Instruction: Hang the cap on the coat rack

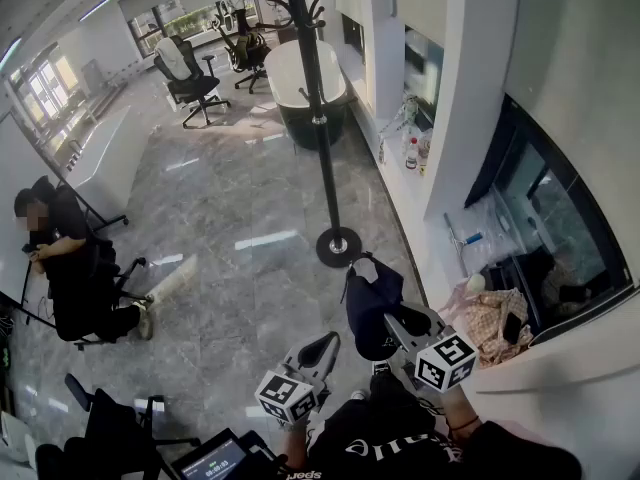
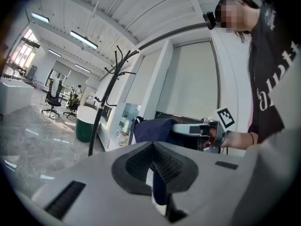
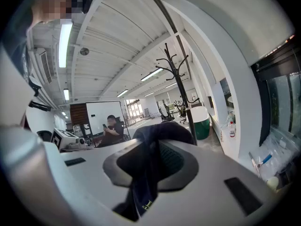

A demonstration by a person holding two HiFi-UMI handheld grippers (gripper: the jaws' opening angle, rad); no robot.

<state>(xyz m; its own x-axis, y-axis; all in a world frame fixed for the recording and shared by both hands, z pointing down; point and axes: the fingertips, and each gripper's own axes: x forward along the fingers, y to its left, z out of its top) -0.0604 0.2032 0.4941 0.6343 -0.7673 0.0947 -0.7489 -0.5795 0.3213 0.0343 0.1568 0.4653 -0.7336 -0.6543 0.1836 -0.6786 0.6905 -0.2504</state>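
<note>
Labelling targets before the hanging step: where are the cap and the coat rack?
cap [image 1: 369, 303]: head view, on its dark crown.
coat rack [image 1: 326, 168]: head view, midway up its black pole.

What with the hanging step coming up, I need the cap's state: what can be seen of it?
The cap is dark navy, soft cloth by the look, and crumpled rather than holding its shape. The right gripper has its jaws closed on a fold of it, and a small pale mark shows on the pinched cloth. The cap hangs in the air above the floor, short of the coat rack and touching none of its hooks.
</note>
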